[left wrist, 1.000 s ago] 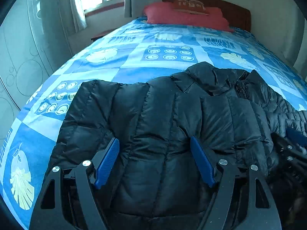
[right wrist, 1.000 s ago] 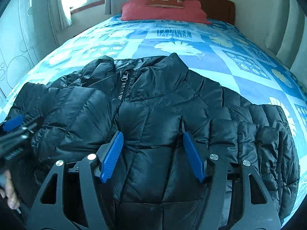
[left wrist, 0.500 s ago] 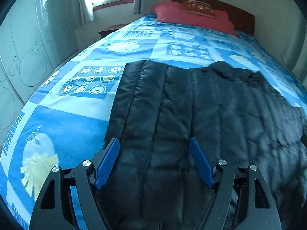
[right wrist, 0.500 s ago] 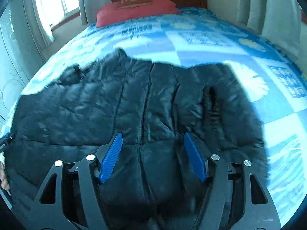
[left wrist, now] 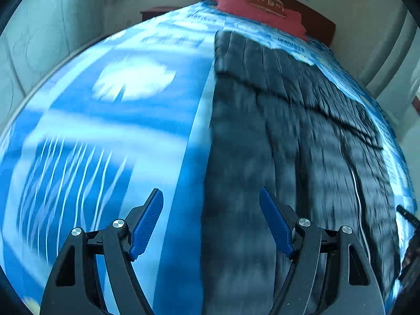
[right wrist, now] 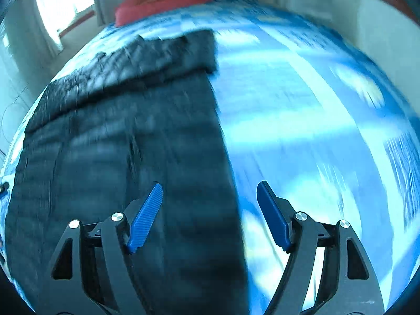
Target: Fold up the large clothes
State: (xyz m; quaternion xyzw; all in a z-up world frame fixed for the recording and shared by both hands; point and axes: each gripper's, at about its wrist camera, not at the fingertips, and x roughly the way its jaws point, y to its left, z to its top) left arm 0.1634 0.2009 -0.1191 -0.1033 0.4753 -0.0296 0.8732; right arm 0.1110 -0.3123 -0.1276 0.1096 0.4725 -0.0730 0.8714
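While spread apart toward opposite sides of the jacket [left wrist: 275, 136], hover empty, both of them: left gripper [left wrist: 211, 220] wide open above the jacket's left edge where it meets the bedspread [left wrist: 110, 120], right gripper [right wrist: 208, 215] likewise above the right edge, jaws just opened further, nothing between them. A second ago, sat together over the jacket's middle, collar and zip in plain sight; now straddle the outer edges instead, pictures smeared by the swing. Lies flat across the bed still, black and quilted, near the foot, well short of the red pillow [left wrist: 252, 5] at the headboard. Looks like positioning for the next fold: likely a pinch at each side edge, then a lift inward. No fold visibly begun.
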